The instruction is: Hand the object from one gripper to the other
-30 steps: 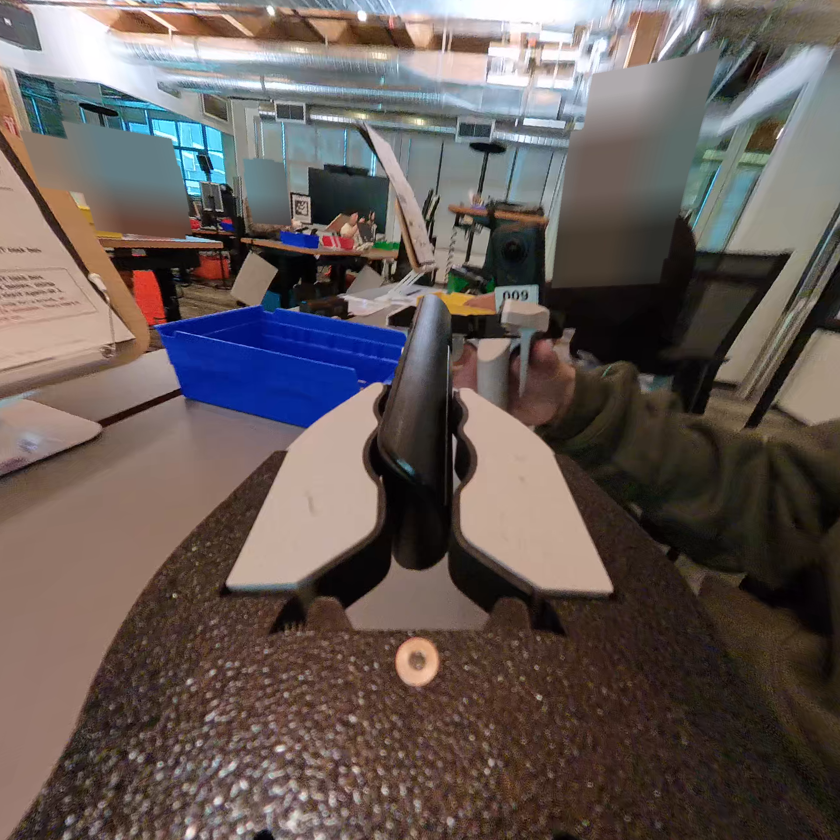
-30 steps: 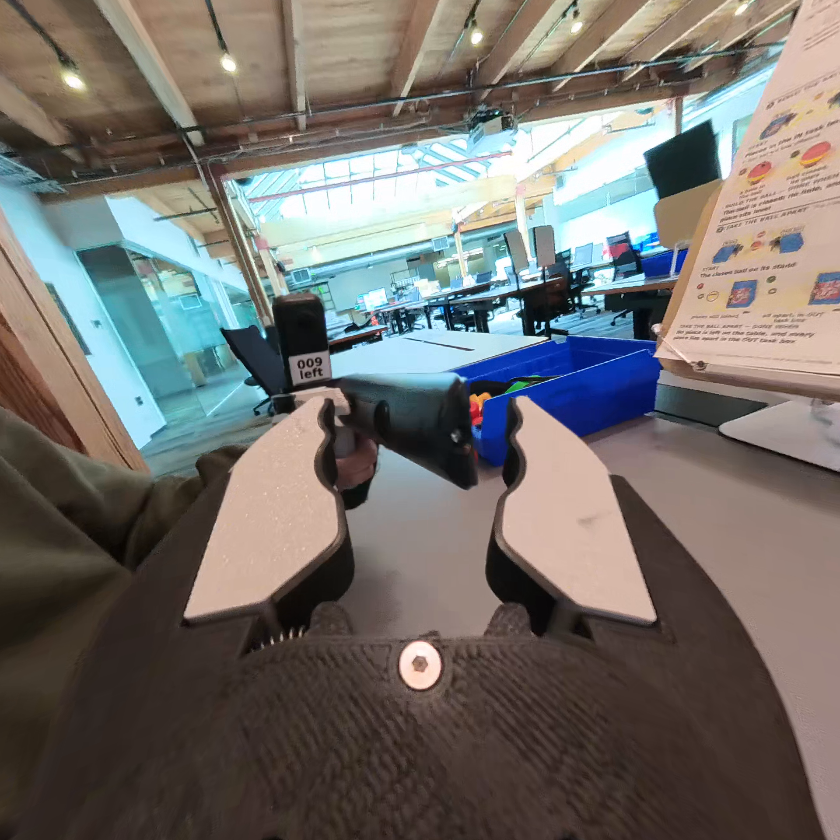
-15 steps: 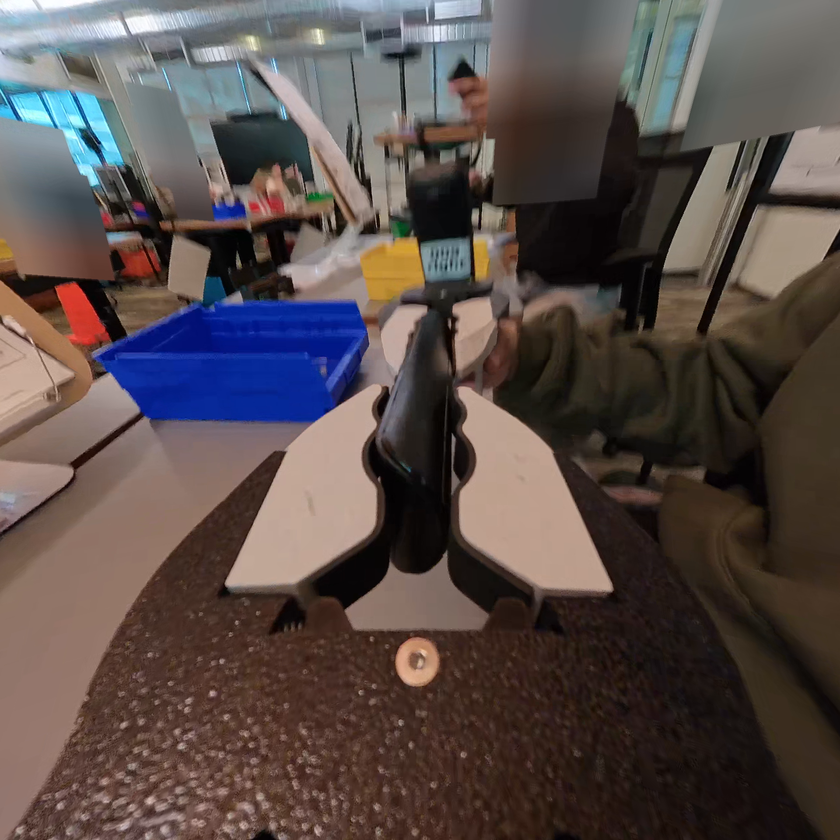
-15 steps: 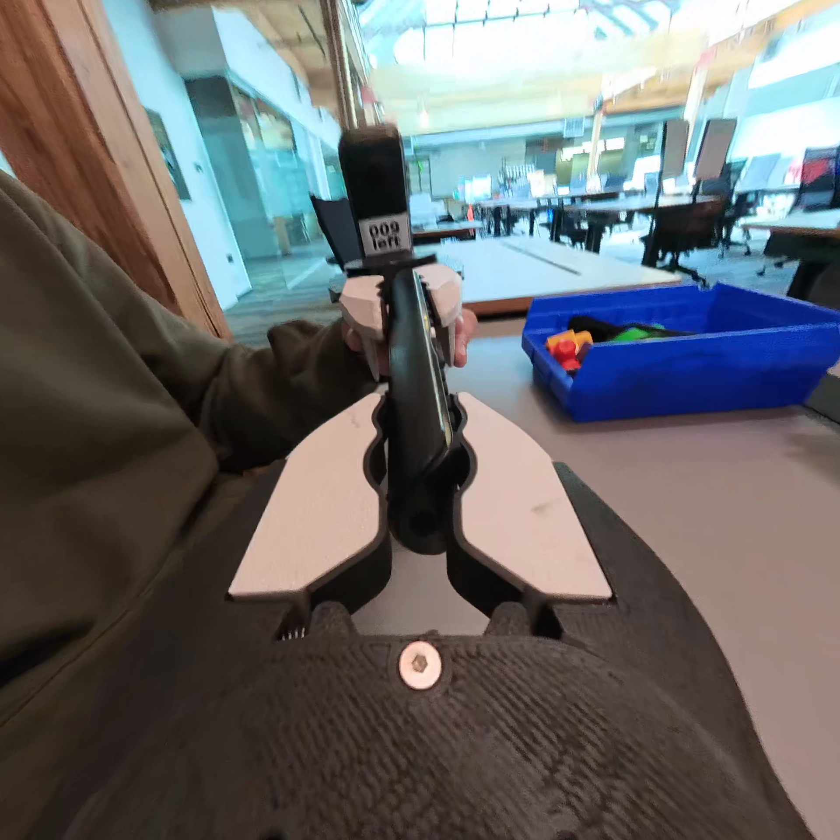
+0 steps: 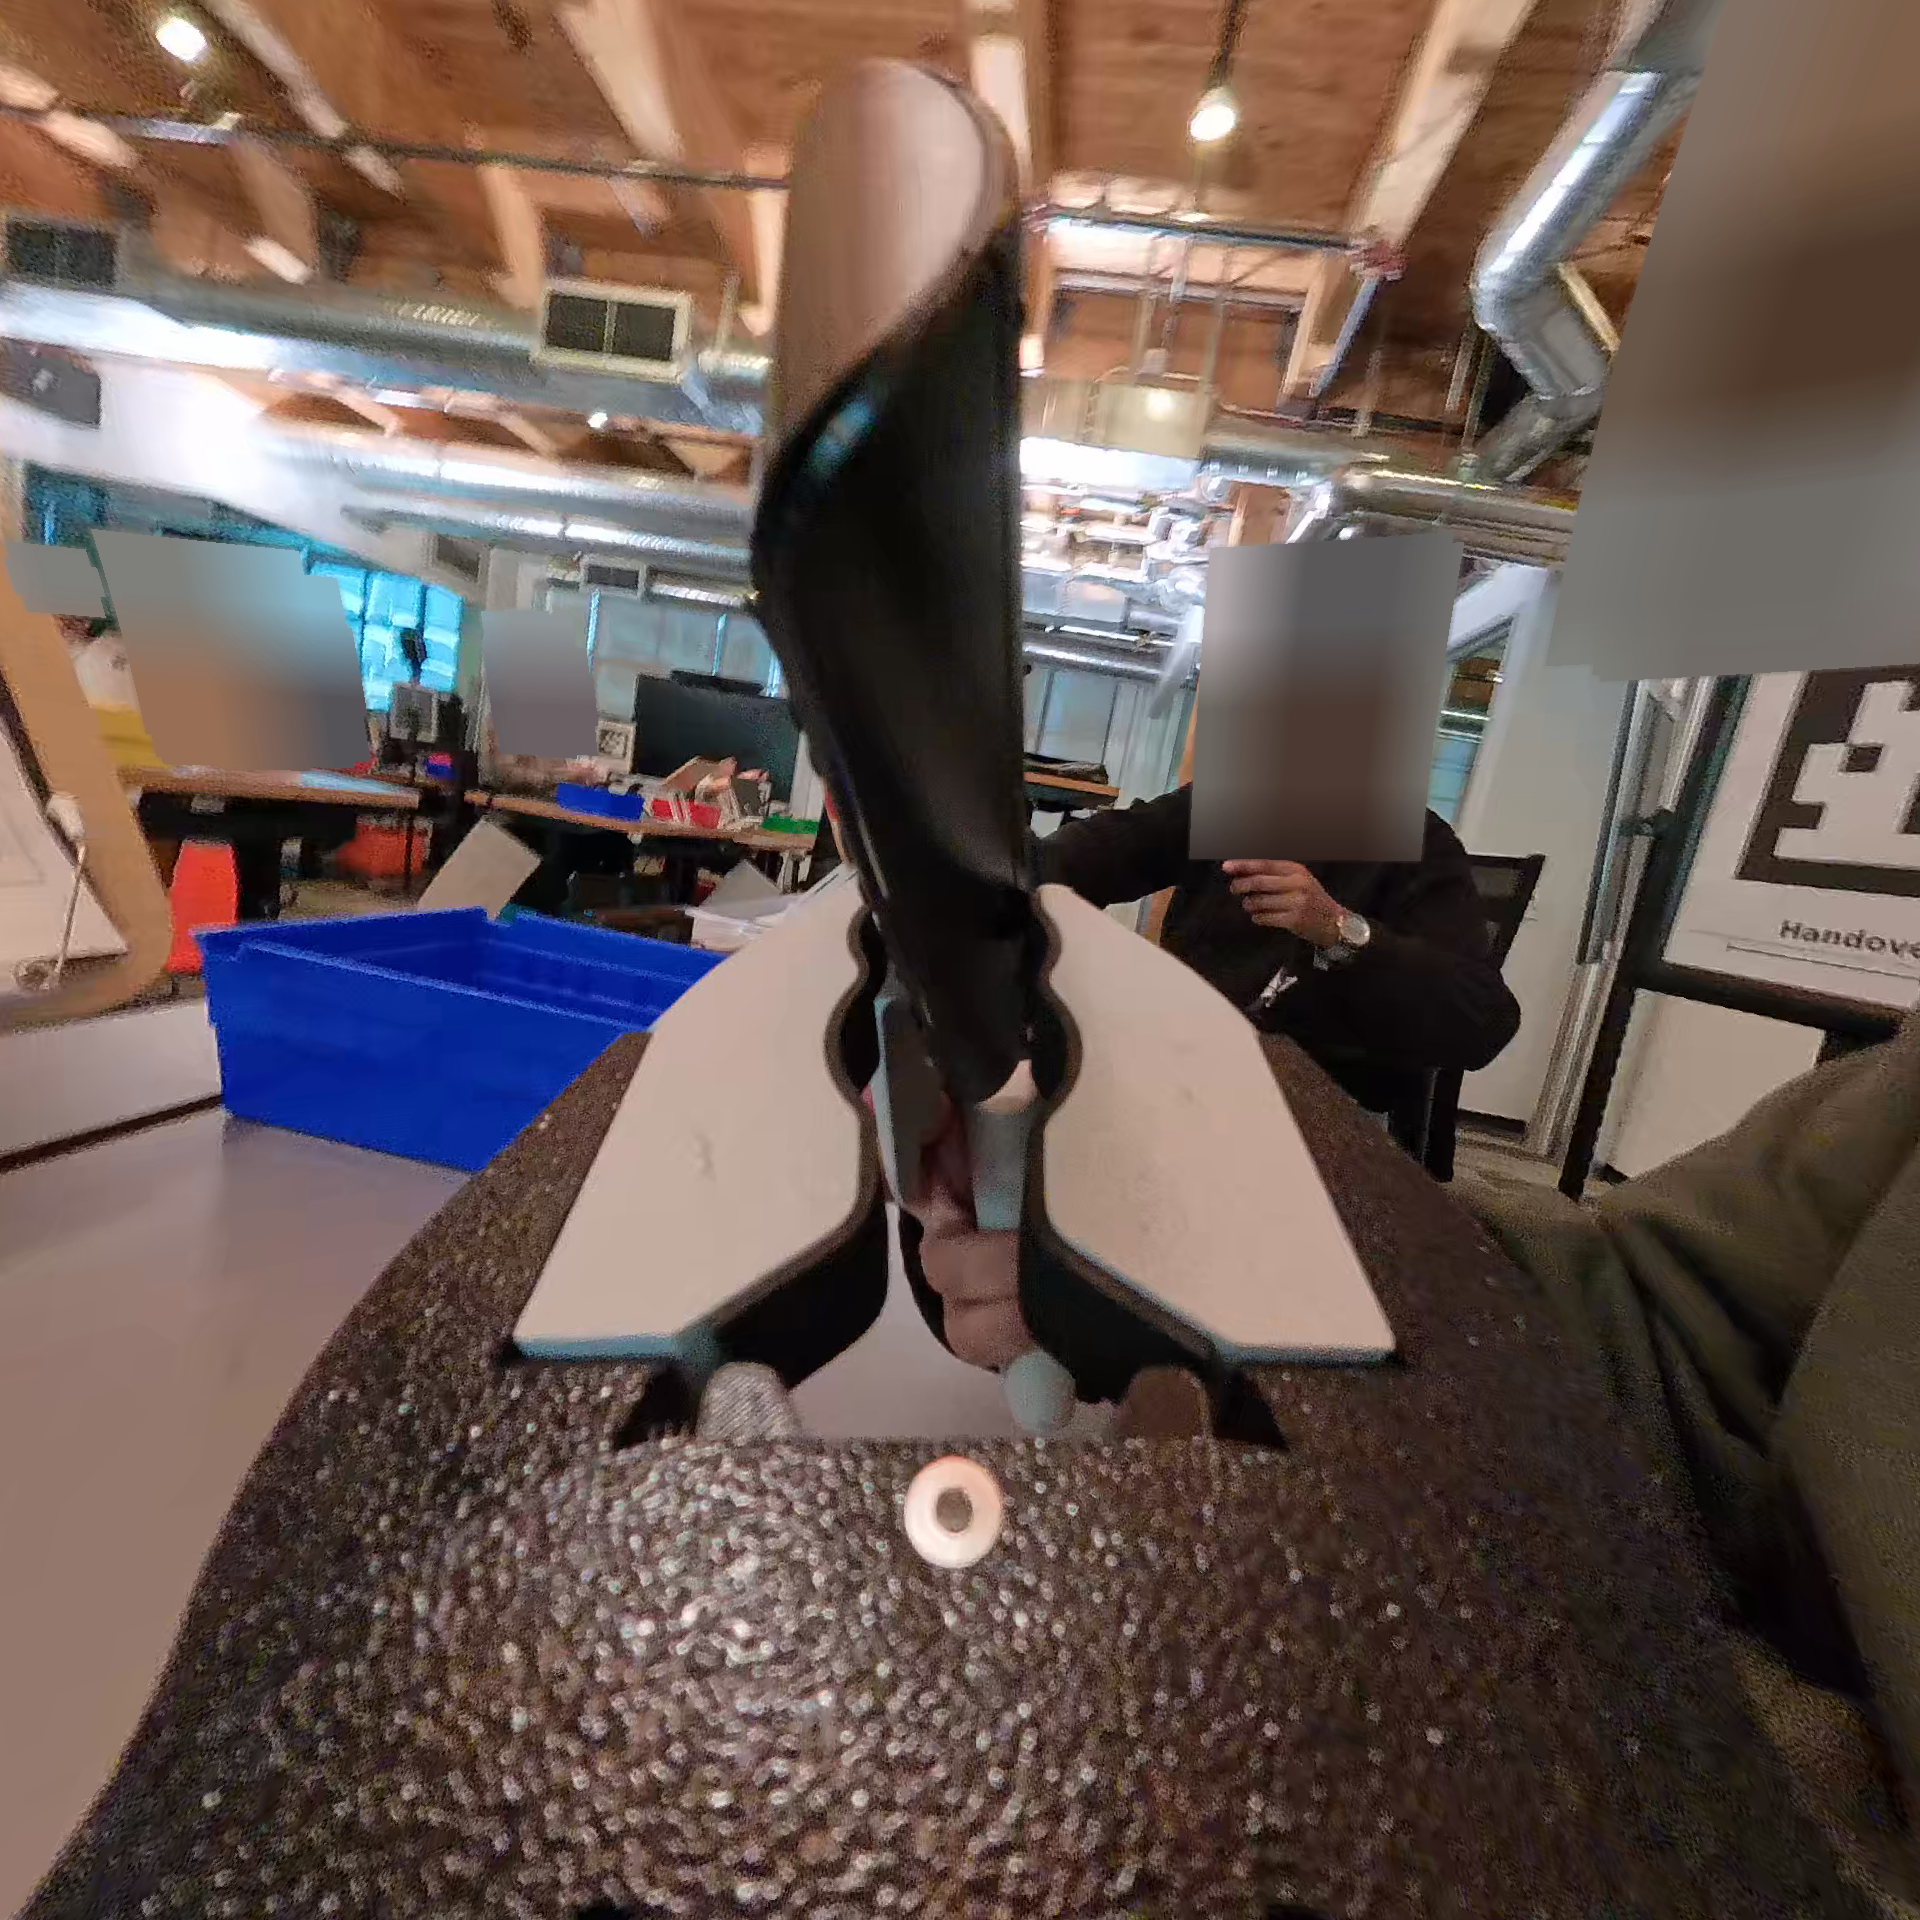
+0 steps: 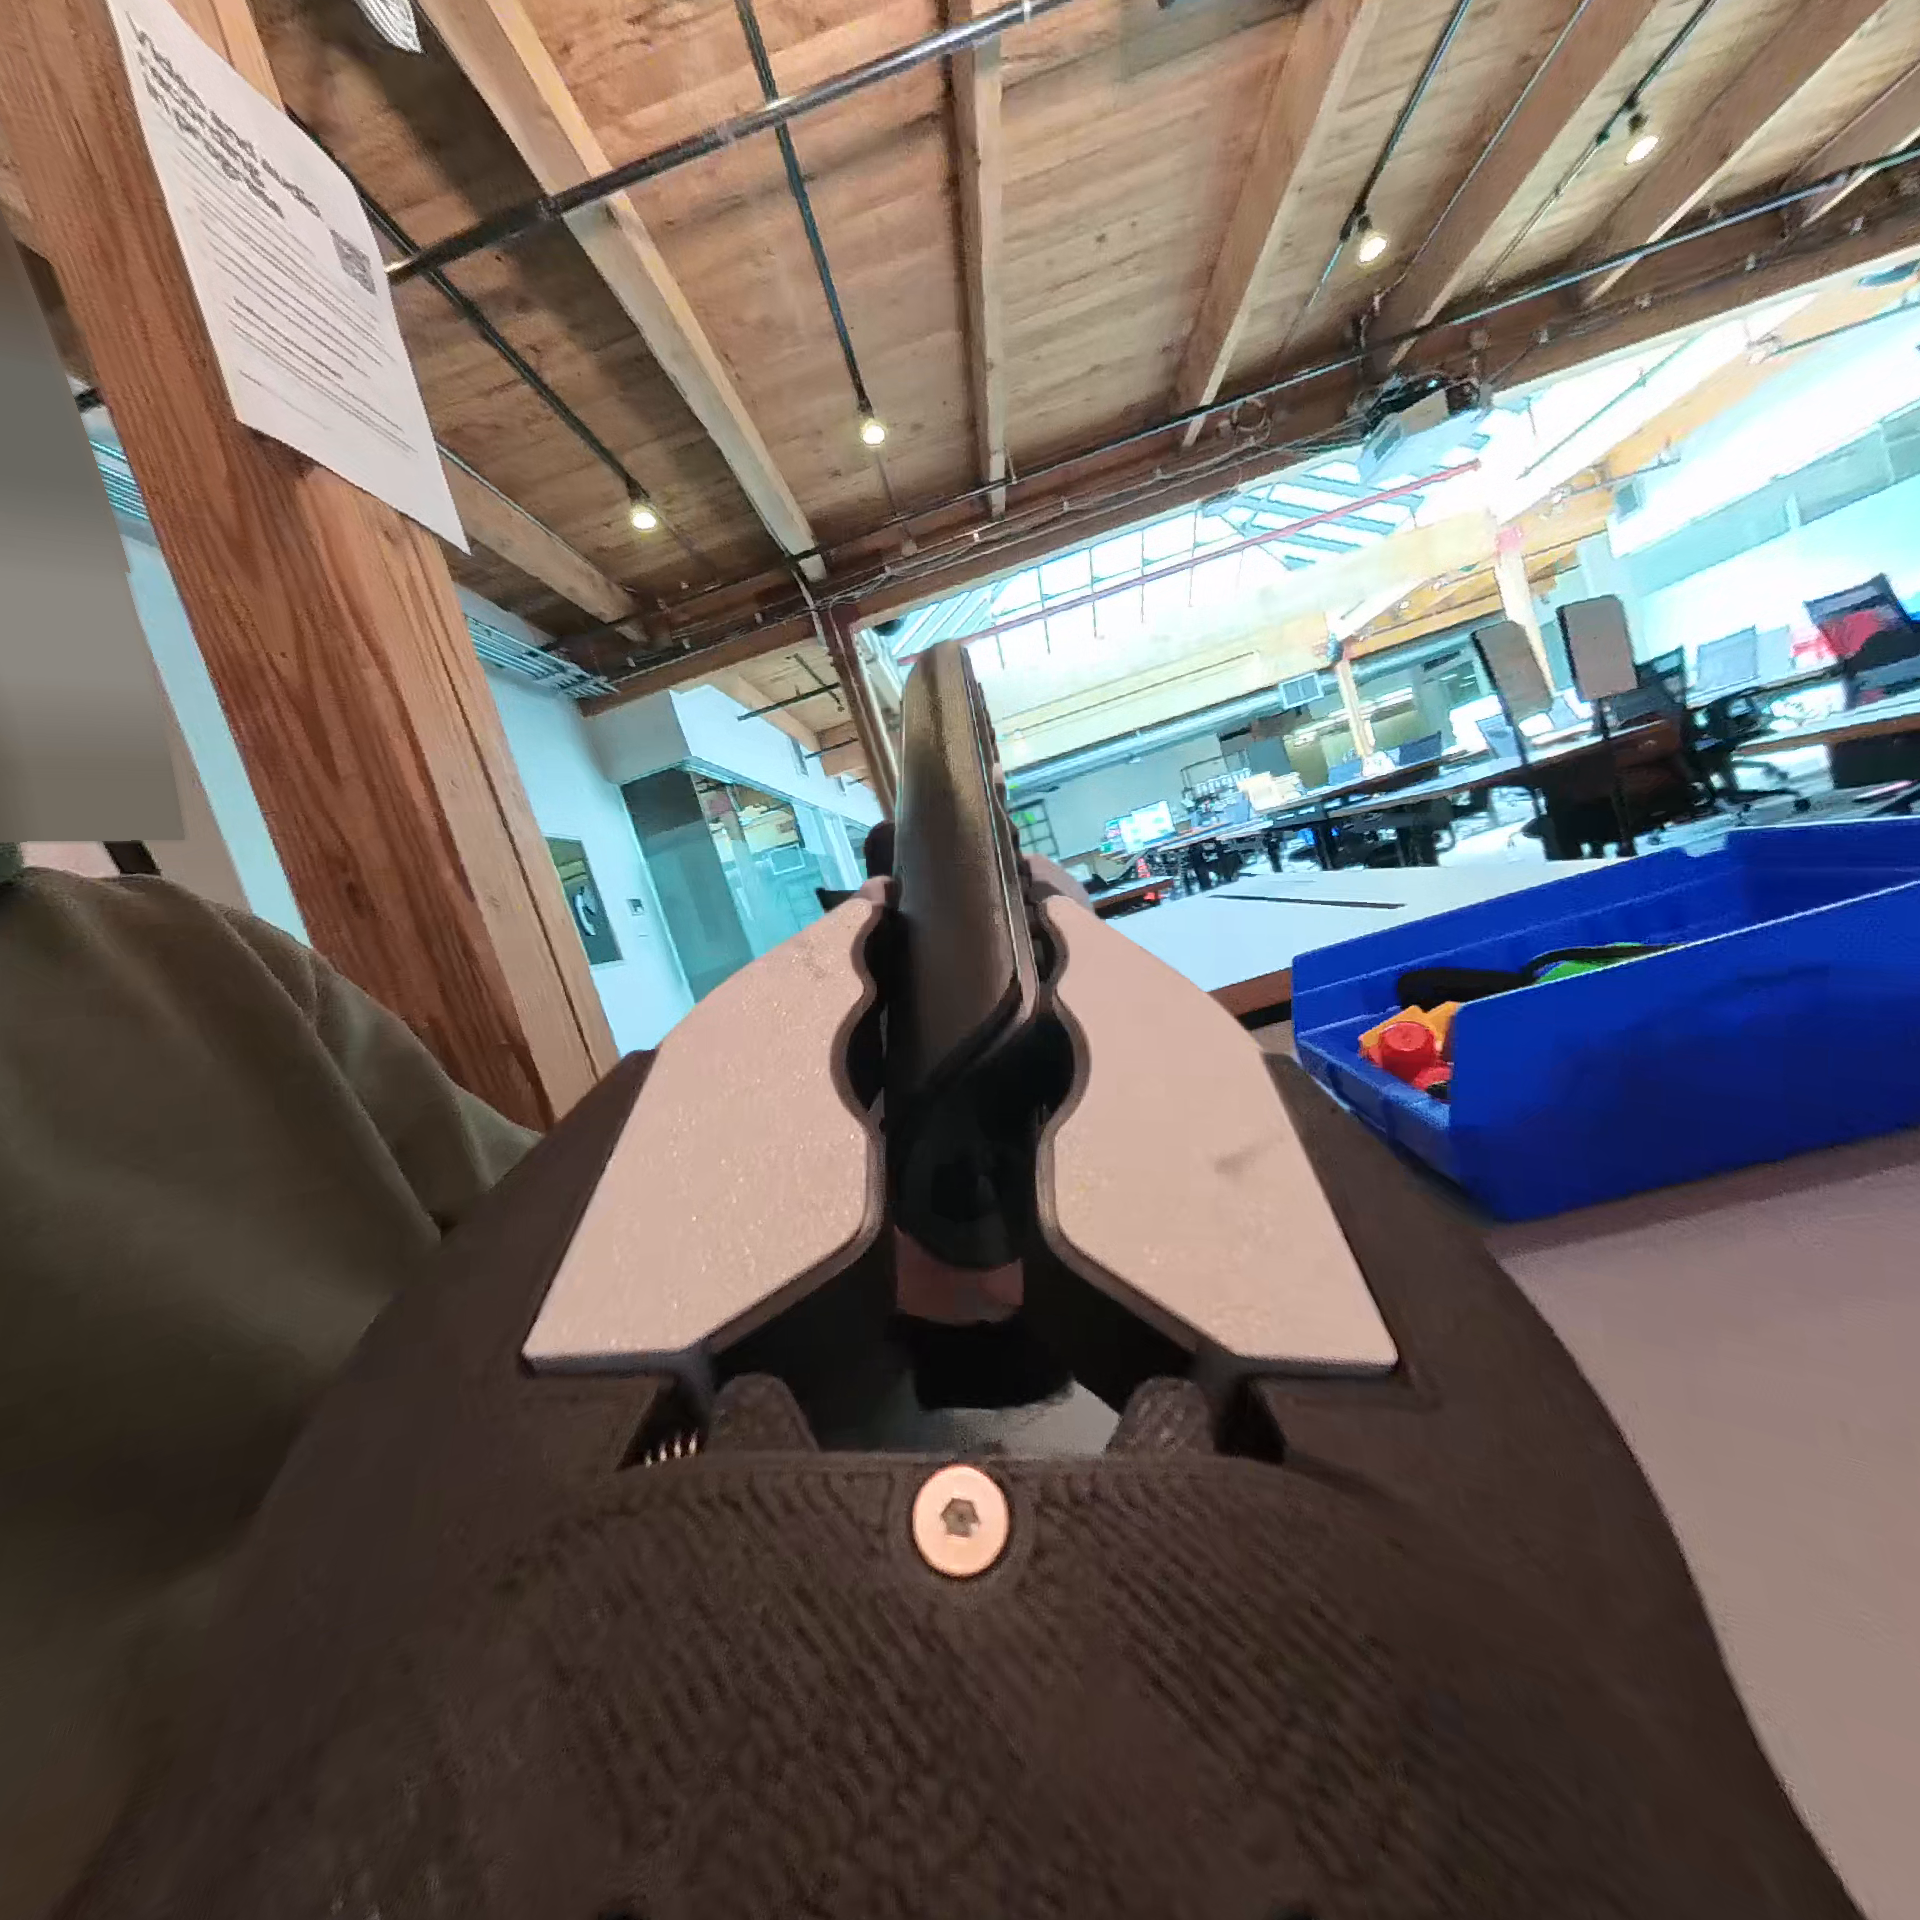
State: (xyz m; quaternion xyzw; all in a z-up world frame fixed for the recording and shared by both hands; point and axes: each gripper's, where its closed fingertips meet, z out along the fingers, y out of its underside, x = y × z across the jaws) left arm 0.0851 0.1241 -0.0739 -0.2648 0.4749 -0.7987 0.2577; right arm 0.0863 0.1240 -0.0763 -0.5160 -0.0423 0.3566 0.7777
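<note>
The object is a flat, long black piece (image 5: 904,675). In the left wrist view it stands up steeply from the tips of my left gripper (image 5: 951,914), whose jaws are closed on its lower end. In the right wrist view the same black object (image 6: 951,883) sits edge-on between the jaws of my right gripper (image 6: 961,904), which are shut on it, and it points up and away. Both grippers hold it above the table. A hand (image 5: 966,1278) and grey parts of the other gripper show through the left gripper's gap.
A blue bin (image 5: 416,1018) stands on the grey table (image 5: 156,1299); in the right wrist view the bin (image 6: 1662,1039) holds coloured toys (image 6: 1403,1044). An olive sleeve (image 5: 1714,1247) is close by. A wooden post (image 6: 312,675) stands left. A seated person (image 5: 1351,966) is behind. My left and right fingertips are right by each other.
The right gripper came up to the object and shut on it. Both grippers then tilted upward, and the object now stands up from the left gripper's tips instead of lying deep in its gap.
</note>
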